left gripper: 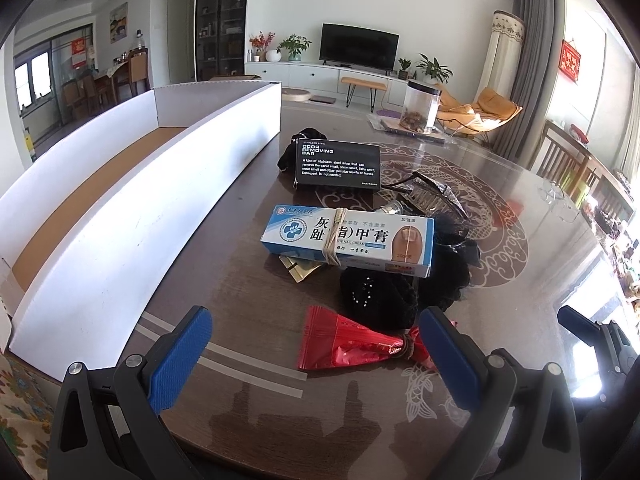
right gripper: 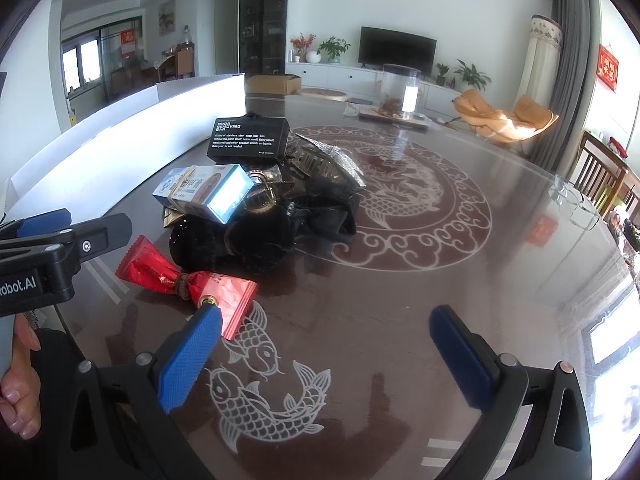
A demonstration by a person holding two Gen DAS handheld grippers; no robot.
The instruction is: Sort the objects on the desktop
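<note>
Item: red packet (left gripper: 352,342), near desk (left gripper: 224,280) edge; we hold both grippers, left (left gripper: 316,354) and right (right gripper: 326,352), released, empty. Step: approach. Next, we close on it, then move to the white box (left gripper: 132,216).

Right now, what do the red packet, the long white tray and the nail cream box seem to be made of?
Red packet: likely foil or plastic film, glossy and crinkled, tied at the middle. Long white tray: probably cardboard, matte white walls, brown floor. Nail cream box: printed paperboard, slight sheen, sharp folded edges.

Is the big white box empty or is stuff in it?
Empty as far as shown: the white box shows only bare brown floor; its near end is hidden.
</note>
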